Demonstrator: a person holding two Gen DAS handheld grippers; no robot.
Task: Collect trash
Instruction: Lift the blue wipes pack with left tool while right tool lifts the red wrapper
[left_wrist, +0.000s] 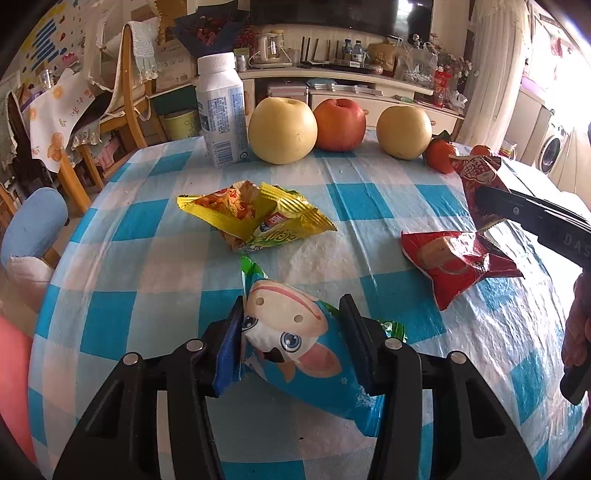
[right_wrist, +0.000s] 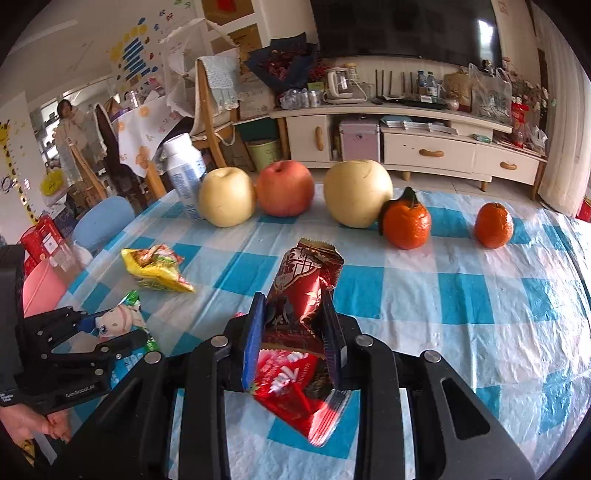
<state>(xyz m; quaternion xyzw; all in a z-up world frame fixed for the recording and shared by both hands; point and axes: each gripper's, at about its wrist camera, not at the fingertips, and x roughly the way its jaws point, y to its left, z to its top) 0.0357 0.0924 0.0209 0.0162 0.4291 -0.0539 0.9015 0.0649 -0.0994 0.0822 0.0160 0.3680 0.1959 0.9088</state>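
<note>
My left gripper (left_wrist: 293, 314) is shut on a blue cartoon-cow wrapper (left_wrist: 295, 332) just above the checked tablecloth; it also shows in the right wrist view (right_wrist: 118, 321). My right gripper (right_wrist: 295, 314) is shut on a dark red wrapper (right_wrist: 303, 288), seen from the left wrist view (left_wrist: 476, 177) at the right. A bright red wrapper (right_wrist: 295, 391) lies on the table under the right gripper and shows in the left wrist view (left_wrist: 454, 262). A yellow wrapper (left_wrist: 255, 218) lies mid-table, also in the right wrist view (right_wrist: 155, 269).
At the table's far edge stand a white bottle (left_wrist: 221, 110), two yellow pears (left_wrist: 282, 129) (left_wrist: 404, 131), a red apple (left_wrist: 340, 123) and two tangerines (right_wrist: 406, 221) (right_wrist: 493, 225). Chairs (left_wrist: 122, 92) stand beyond the table on the left; a person (right_wrist: 68, 125) stands far back.
</note>
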